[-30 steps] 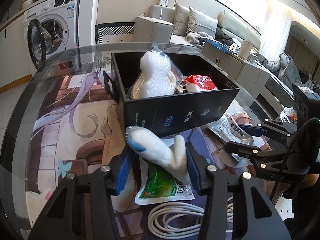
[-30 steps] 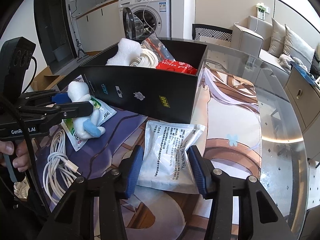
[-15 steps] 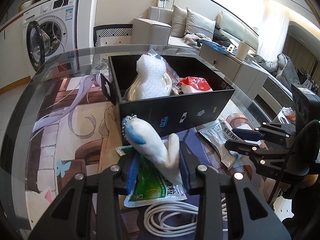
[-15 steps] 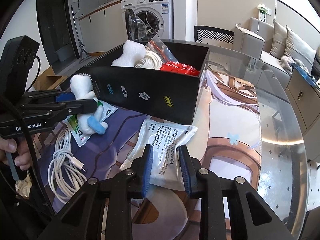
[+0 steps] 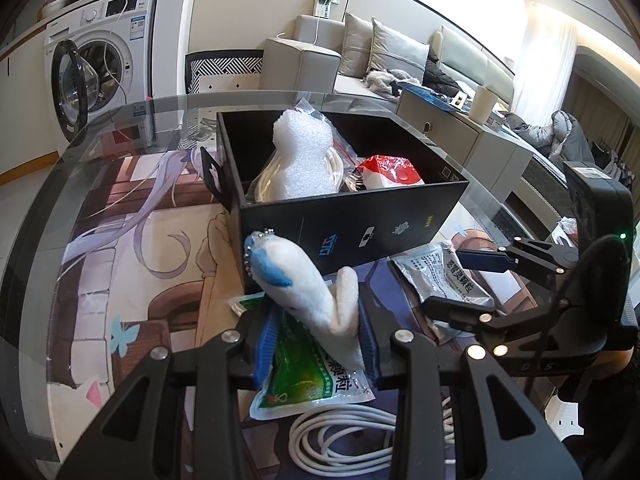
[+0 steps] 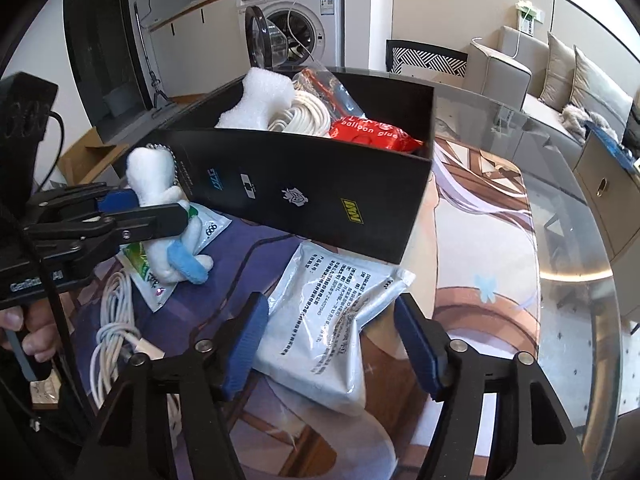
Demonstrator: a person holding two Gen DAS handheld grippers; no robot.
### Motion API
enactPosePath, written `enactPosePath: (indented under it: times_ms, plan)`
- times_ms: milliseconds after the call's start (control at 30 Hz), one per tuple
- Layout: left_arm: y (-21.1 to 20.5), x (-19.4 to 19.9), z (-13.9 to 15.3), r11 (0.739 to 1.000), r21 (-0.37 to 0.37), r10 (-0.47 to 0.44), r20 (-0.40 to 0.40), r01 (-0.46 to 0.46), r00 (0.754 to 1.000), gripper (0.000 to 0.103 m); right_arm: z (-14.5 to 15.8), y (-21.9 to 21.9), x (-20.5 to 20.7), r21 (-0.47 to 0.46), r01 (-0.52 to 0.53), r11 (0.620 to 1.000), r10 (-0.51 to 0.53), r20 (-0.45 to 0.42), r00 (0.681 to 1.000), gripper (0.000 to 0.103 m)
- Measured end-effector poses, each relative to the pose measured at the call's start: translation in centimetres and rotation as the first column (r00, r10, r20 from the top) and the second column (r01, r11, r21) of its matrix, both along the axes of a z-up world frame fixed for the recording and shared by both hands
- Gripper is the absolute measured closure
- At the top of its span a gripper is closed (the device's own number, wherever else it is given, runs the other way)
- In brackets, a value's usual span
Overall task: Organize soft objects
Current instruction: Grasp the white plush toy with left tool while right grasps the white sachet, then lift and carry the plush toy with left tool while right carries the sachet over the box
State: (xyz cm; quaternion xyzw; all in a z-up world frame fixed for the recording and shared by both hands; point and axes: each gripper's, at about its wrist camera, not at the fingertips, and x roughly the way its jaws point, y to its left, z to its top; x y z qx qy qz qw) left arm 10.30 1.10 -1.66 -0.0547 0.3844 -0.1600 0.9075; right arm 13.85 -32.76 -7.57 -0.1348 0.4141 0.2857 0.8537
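My left gripper (image 5: 316,340) is shut on a white plush toy with blue patches and a bead chain (image 5: 304,288), held above a green sachet (image 5: 312,376) in front of the black box (image 5: 352,224). The toy and the left gripper also show in the right wrist view (image 6: 160,204). My right gripper (image 6: 332,344) is open, its fingers on either side of a silver foil pouch (image 6: 336,320) that lies on the table. The box (image 6: 304,184) holds a white foam piece (image 5: 300,156), a coiled white cable (image 6: 300,116) and a red packet (image 6: 372,136).
A coiled white cable (image 5: 352,440) lies on the glass table near me, also seen in the right wrist view (image 6: 116,344). The table's curved edge (image 6: 600,320) runs on the right. A washing machine (image 5: 96,60) and a sofa (image 5: 400,56) stand beyond.
My left gripper closed on the plush toy and lifted it. My right gripper closed on the foil pouch half a second ago and has opened again; the pouch lies on the table.
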Motion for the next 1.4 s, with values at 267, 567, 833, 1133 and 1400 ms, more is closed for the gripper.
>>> enactPosePath:
  times_ms: [267,567,833,1133,1400]
  plan:
    - [0.2,-0.4,0.3,1.000,-0.005,-0.001,0.018,0.001,1.000,0.070,0.1,0.6,0.3,0.026,0.003,1.000,-0.002,-0.023,1.000,0.032]
    - [0.4,-0.6,0.6,1.000,-0.006,0.006,0.029,-0.006,1.000,0.070,-0.3,2.0,0.3,-0.023,0.013,1.000,-0.013,0.006,1.000,0.024]
    - [0.3,-1.1,1.2,1.000,-0.007,0.003,0.050,-0.002,0.999,0.070,0.0,0.1,0.7,-0.004,0.031,1.000,-0.031,0.002,1.000,0.055]
    - [0.0,-1.6,1.9,1.000,-0.003,0.003,0.071,-0.003,0.997,0.070,0.1,-1.6,-0.4,0.043,0.004,0.999,-0.004,-0.001,1.000,0.065]
    - [0.0,-1.9,2.7,1.000,-0.003,0.010,0.095,-0.010,0.995,0.070,1.9,-2.5,-2.1,0.087,-0.017,0.996,0.012,0.056,0.998,0.065]
